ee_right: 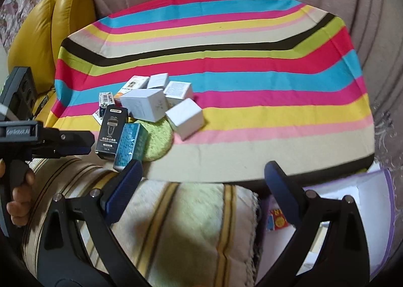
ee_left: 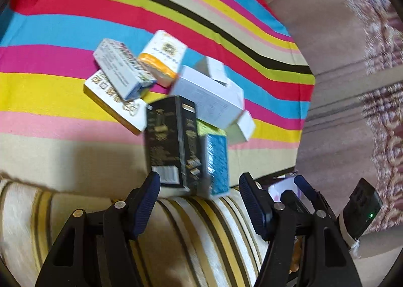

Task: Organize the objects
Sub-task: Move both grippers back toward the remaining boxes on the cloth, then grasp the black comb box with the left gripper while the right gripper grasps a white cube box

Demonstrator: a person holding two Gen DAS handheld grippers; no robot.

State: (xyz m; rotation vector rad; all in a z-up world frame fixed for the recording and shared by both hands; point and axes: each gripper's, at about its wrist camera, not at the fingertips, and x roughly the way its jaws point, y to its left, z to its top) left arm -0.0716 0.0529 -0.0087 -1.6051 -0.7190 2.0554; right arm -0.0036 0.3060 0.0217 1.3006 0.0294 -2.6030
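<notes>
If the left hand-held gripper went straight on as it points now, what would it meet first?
Probably the upright black rectangular box, which stands just ahead between the open left hand-held gripper's fingers, with the blue box beside it; depth is unclear.

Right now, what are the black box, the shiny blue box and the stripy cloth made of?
Black box: probably printed cardboard, with sharp folded edges. Blue box: likely cardboard in clear plastic wrap, since it glints. Striped cloth: woven fabric, matte, lying soft and flat.

Clustered cartons on the striped cloth surface [ee_right: 252, 100].
Tall black printed carton [ee_right: 110, 130] lies beside a teal foil-wrapped box [ee_right: 129, 146]; the box overlaps a round green fuzzy pad [ee_right: 158, 138]. White cardboard cartons [ee_right: 143, 104] are piled behind, tilted, touching.
</notes>
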